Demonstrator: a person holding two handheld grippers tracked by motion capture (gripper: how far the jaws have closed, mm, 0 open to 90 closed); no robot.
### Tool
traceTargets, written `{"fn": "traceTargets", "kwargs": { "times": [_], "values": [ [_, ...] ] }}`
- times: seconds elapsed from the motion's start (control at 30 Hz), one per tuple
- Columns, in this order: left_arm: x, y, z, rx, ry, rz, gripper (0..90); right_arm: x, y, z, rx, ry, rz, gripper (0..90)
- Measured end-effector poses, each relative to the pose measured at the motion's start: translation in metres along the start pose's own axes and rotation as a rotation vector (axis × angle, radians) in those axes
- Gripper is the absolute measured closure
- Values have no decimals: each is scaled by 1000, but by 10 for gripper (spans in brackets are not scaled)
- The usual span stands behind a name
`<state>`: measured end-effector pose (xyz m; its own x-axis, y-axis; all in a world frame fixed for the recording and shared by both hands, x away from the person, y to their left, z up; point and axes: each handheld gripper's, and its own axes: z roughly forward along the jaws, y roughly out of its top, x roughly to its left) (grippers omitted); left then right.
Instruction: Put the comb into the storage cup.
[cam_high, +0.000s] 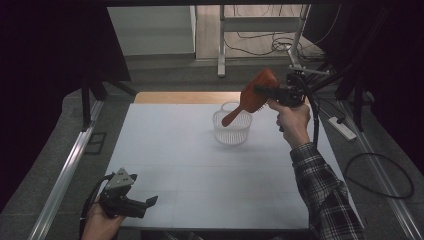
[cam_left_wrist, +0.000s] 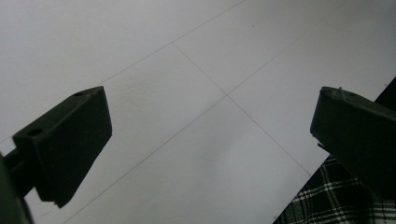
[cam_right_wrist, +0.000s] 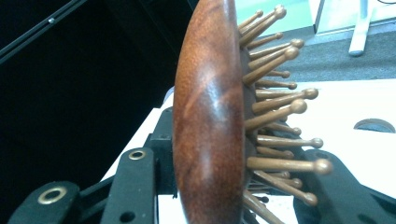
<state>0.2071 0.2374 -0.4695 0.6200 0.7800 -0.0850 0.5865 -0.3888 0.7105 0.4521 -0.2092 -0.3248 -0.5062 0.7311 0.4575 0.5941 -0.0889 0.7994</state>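
Clamping the wooden hairbrush (cam_high: 255, 94) by its paddle head, the right gripper (cam_high: 278, 94) holds it raised over the white basket (cam_high: 232, 127); one jaw presses the smooth back, the other the bristle side (cam_right_wrist: 280, 112). Below the jaws, the brush handle slants down to the basket's rim; whether anything lies inside the basket cannot be told. Near the table (cam_high: 200, 165) edge, the left gripper (cam_high: 131, 202) has its jaws wide apart, with bare tabletop between them.
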Motion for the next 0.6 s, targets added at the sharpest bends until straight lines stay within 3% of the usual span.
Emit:
{"fn": "traceTargets", "kwargs": {
  "times": [0.2, 0.3, 0.6],
  "values": [
    [1, 0, -2, -14, 41, -8, 0, -2, 2, 5, -1, -12, 2, 562],
    [5, -1, -1, -9, 26, -30, 0, -4, 3, 9, -2, -18, 8, 562],
    [4, 1, 2, 22, 11, -22, 0, -8, 0, 18, 13, -42, 3, 561]
  ]
}}
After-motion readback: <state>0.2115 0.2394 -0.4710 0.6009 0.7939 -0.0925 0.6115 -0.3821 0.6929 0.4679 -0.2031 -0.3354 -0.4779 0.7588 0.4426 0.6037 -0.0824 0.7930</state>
